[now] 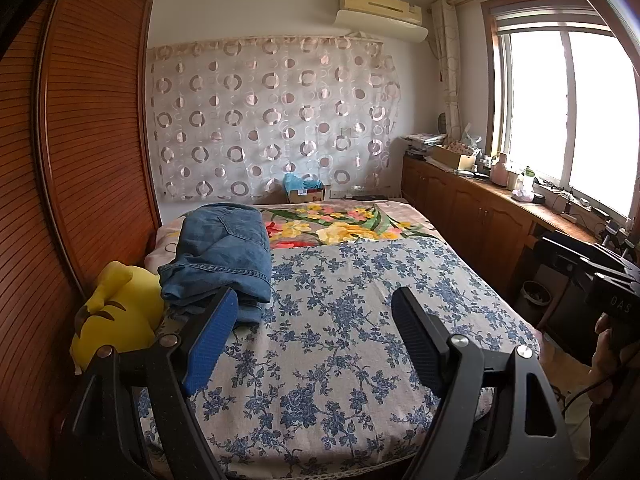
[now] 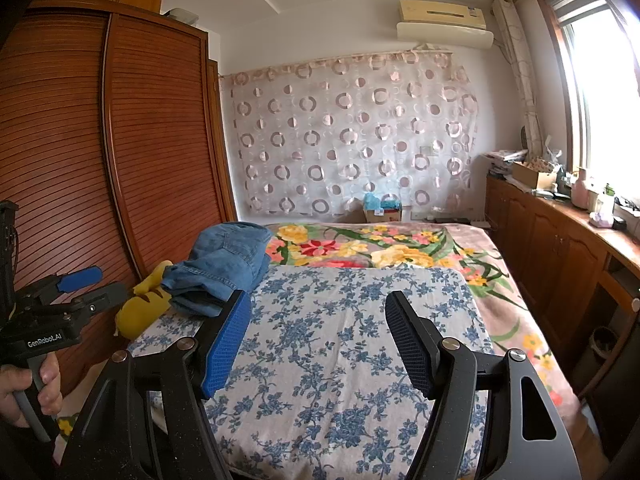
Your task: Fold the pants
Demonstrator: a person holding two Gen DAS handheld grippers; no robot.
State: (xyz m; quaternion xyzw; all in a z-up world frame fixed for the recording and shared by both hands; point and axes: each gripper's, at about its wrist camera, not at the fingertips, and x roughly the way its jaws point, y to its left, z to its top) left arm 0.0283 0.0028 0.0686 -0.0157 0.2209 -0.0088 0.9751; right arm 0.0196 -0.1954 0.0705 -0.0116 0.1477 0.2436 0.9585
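Observation:
Blue denim pants (image 1: 222, 254) lie bunched in a loose pile on the left side of the bed, also in the right wrist view (image 2: 224, 266). My left gripper (image 1: 316, 312) is open and empty, held above the blue-flowered sheet (image 1: 360, 320) just right of the pants. My right gripper (image 2: 318, 314) is open and empty over the same sheet (image 2: 340, 340), to the right of the pants. The left gripper also shows at the left edge of the right wrist view (image 2: 92, 284), held in a hand.
A yellow plush toy (image 1: 118, 312) lies beside the pants by the slatted wooden wardrobe (image 1: 88, 140). A bright floral blanket (image 1: 340, 224) covers the far bed. Wooden cabinets (image 1: 472, 212) with clutter run under the window at right. A cardboard box (image 1: 304, 192) stands behind the bed.

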